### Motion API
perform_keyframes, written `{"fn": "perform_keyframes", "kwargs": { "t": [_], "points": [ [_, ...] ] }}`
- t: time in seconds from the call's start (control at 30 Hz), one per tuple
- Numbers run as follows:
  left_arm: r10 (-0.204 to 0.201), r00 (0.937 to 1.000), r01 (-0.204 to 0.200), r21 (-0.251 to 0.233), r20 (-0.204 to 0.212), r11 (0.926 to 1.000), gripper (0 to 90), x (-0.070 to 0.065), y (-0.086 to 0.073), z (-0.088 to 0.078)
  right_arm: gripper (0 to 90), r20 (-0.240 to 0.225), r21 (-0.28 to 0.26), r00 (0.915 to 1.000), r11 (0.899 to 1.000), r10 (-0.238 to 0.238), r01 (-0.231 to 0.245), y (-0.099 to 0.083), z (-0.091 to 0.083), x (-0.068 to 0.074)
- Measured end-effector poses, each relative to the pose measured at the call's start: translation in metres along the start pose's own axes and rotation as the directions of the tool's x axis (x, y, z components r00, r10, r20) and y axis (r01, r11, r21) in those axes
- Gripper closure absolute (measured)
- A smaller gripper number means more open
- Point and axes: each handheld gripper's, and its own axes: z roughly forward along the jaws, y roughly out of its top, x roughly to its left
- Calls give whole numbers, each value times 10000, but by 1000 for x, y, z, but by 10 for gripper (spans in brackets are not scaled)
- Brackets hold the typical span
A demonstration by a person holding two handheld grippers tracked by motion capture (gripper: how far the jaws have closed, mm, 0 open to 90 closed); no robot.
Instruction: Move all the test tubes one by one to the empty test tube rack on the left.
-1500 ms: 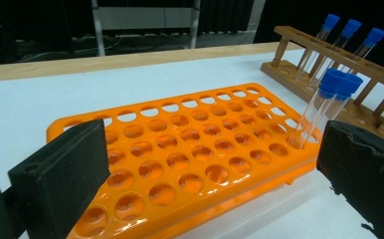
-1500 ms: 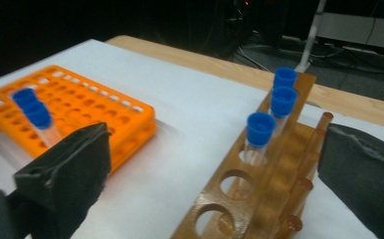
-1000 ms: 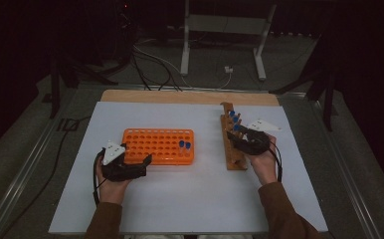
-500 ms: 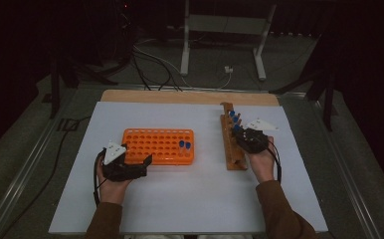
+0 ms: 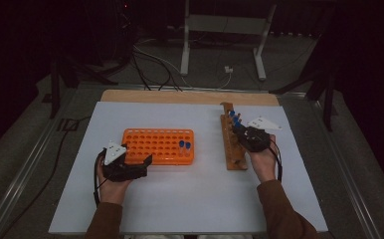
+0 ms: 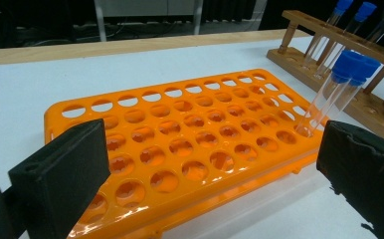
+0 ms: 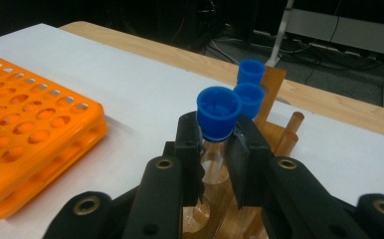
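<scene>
Tube tray (image 5: 157, 146) sat on the table (image 5: 190, 199) left of centre, two capped tubes (image 5: 184, 145) stood in its right end, wooden rack (image 5: 232, 142) lay to its right, more tubes (image 5: 234, 118) at the rack's far end.

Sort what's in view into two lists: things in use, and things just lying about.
In use:
- clear blue-capped test tube, clamped in the right tool
- brown wooden tube rack
- orange plastic tube rack
- open left tool beside it

Lying about:
- floor cables
- white metal stand
</scene>
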Motion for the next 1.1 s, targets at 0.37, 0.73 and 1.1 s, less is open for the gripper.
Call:
{"fn": "perform_keyframes", "kwargs": {
  "t": [0.37, 0.73, 1.1],
  "points": [
    [-2, 10000, 2, 18, -7, 10000, 10, 0, 0, 1, 771, -65, -252, 10000, 9997, -72, 70, 11, -15, -4],
    [185, 9997, -186, -46, -125, 9998, 10, -2, 1, -1, 771, -48, -492, 9995, 9983, -303, 301, 24, -29, 0],
    [356, 9993, -355, -128, 134, 9993, 11, -11, 5, 0, 769, -634, -499, 9930, 9941, -998, 967, 40, -38, 20]
  ]
}}
